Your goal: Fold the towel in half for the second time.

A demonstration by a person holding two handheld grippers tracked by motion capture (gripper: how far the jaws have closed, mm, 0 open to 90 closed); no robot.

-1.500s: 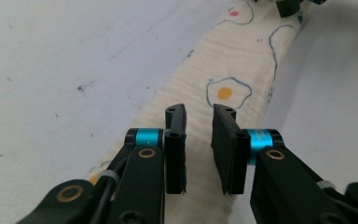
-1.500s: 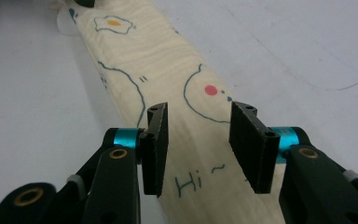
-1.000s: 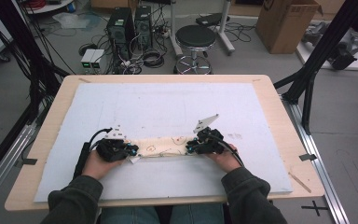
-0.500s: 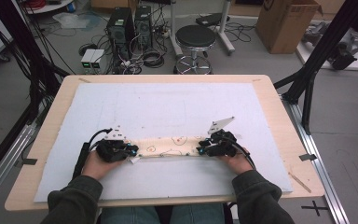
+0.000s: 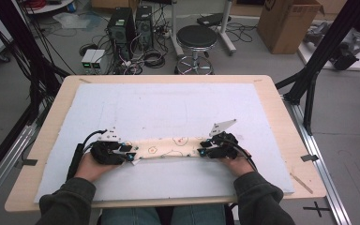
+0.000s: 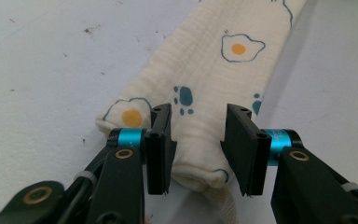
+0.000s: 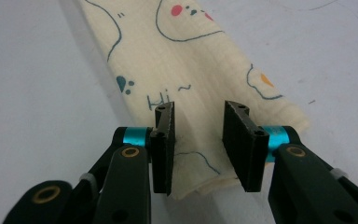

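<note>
A cream cloth [image 5: 168,149] printed with fried eggs and paw marks lies folded into a long narrow strip on the white mat. My left gripper [image 5: 132,154] is at its left end and my right gripper [image 5: 200,152] at its right end. In the left gripper view the jaws [image 6: 199,144] stand apart over the cloth's end [image 6: 209,70] and do not press it. The right gripper [image 7: 198,140] likewise straddles the other end [image 7: 191,60] with a gap on both sides. Both pairs of jaws have just been opening, with the cloth lying loose between them.
The white mat [image 5: 168,108] covers most of the wooden table [image 5: 281,122]. Behind the table on the floor stand a black stool [image 5: 197,37], computer towers [image 5: 131,23] with cables, and a cardboard box [image 5: 286,23]. Black frame struts rise on both sides.
My right hand has shifted to the right along the table, and the cloth strip now lies stretched longer between the two grippers. The left hand has stayed put.
</note>
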